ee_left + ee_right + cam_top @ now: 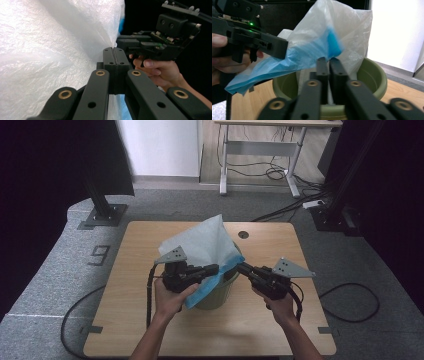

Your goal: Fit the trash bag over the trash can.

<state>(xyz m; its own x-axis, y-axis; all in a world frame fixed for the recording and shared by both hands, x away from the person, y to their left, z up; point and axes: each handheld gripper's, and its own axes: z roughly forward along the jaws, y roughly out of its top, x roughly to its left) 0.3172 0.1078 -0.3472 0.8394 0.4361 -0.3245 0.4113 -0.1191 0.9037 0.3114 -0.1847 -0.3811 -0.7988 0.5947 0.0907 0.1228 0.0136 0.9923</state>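
We find the left gripper [115,53] w/ jaws pressed together on the edge of the plastic bag [202,245]; right gripper [329,65] likewise clamped on the bag's opposite edge; bag spans btwn both, hanging over the green bin [372,75] just below the tips; bin on the table [140,270].

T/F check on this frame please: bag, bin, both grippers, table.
1. Both grippers pinch the plastic bag. True: the left gripper and right gripper each have jaws shut on its film.
2. The green bin lies on its side. False: it stands upright, mouth up.
3. The bag is fully tucked inside the bin. False: most of it rises above the rim.
4. The bin stands on a wooden table. True.
5. The bag is black. False: it is translucent white with a blue edge.
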